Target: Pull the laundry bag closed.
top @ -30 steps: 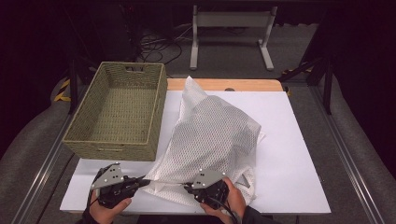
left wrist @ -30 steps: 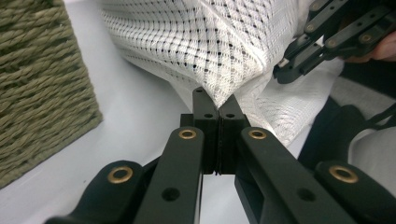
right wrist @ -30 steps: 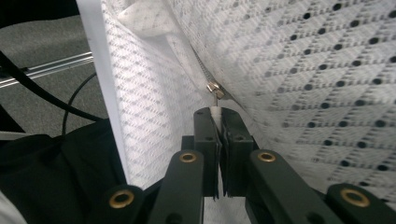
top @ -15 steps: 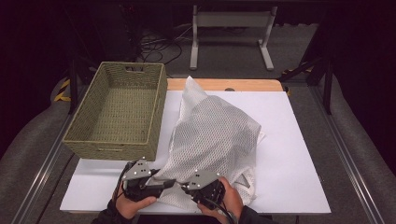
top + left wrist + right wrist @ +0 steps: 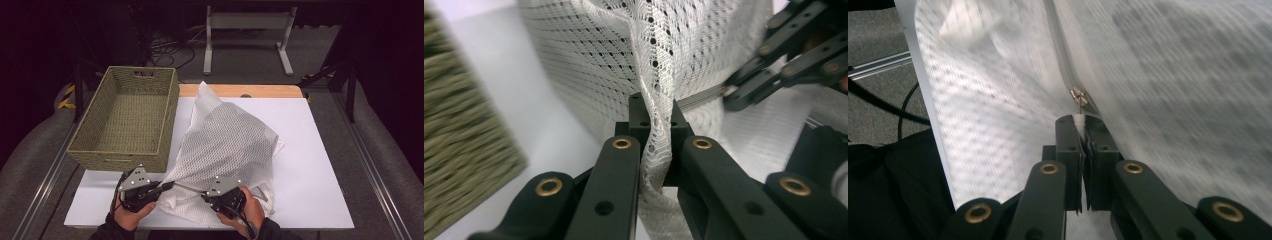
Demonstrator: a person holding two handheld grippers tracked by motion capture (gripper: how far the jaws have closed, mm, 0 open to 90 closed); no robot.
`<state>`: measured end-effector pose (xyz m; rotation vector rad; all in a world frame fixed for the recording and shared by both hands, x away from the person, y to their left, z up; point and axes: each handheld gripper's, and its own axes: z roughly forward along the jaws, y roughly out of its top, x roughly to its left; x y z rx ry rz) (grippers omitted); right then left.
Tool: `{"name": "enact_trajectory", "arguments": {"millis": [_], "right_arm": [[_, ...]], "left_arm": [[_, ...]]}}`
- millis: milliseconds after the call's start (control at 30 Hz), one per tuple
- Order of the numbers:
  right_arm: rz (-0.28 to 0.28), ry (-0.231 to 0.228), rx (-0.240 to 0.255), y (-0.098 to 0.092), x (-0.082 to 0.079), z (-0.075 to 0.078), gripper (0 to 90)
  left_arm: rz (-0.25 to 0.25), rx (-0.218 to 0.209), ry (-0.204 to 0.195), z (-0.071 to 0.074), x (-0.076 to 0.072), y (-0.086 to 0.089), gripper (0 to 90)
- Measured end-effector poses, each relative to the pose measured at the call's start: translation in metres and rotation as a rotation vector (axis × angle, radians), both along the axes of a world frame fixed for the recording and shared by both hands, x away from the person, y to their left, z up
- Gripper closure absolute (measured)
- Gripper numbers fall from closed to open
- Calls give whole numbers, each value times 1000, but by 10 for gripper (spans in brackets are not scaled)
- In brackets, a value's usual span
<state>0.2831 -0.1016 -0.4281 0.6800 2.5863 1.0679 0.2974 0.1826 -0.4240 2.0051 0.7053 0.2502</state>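
Observation:
A white mesh bag (image 5: 227, 145) lies heaped on the white table top, its near edge drawn flat between the two grippers. My left gripper (image 5: 169, 186) is at the bag's near left corner, and its jaws have just closed on a twisted fold of mesh (image 5: 655, 135). My right gripper (image 5: 205, 195) sits a hand's width to its right, shut on the small metal zipper pull (image 5: 1078, 96) of the bag's zipper. The right gripper (image 5: 744, 90) also appears at the upper right of the left gripper view.
A woven olive basket (image 5: 120, 159) stands empty at the table's left, just beyond the left hand. The white sheet (image 5: 310, 165) lies bare right of the bag. A wooden strip (image 5: 260, 90) edges the far side, with a metal stand (image 5: 247, 22) on the floor behind.
The left gripper moved right to the bag's edge, took hold of the mesh, and has drawn back left a little, stretching the edge. The right hand stayed put.

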Motion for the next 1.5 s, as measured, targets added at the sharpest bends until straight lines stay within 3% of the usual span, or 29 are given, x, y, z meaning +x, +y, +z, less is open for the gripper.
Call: {"name": "enact_trajectory", "arguments": {"millis": [67, 167, 400, 533, 667, 733, 833, 1000, 1167, 1500], "right_arm": [[15, -5, -4, -5, -1, 0, 868], [31, 3, -38, -16, -2, -2, 868], [24, 30, -61, -46, -5, -2, 868], [13, 51, -47, -63, -10, 3, 867], [-3, 55, -44, -77, -12, 4, 868], [-16, 56, -43, -83, -12, 4, 868], [-37, 37, -40, -93, -14, 4, 868], [-46, 42, -35, -106, -12, 3, 868], [-51, 48, -31, -120, -13, 2, 868], [-78, 69, -31, -140, -18, -3, 868]], "left_arm": [[-4, 14, -1, -2, 0, 2, 880], [9, 86, -45, -5, 0, 2, 880], [38, 65, -38, -6, 4, 10, 880], [22, 89, -41, -8, 4, 6, 879], [25, 96, -46, -9, 3, 5, 880], [50, 86, -58, -8, 2, 7, 879], [63, 78, -56, -9, 3, 12, 879], [70, 72, -51, -11, 3, 15, 879], [113, 90, -76, -10, 4, 23, 879], [135, 90, -66, -12, 5, 32, 879]]}}
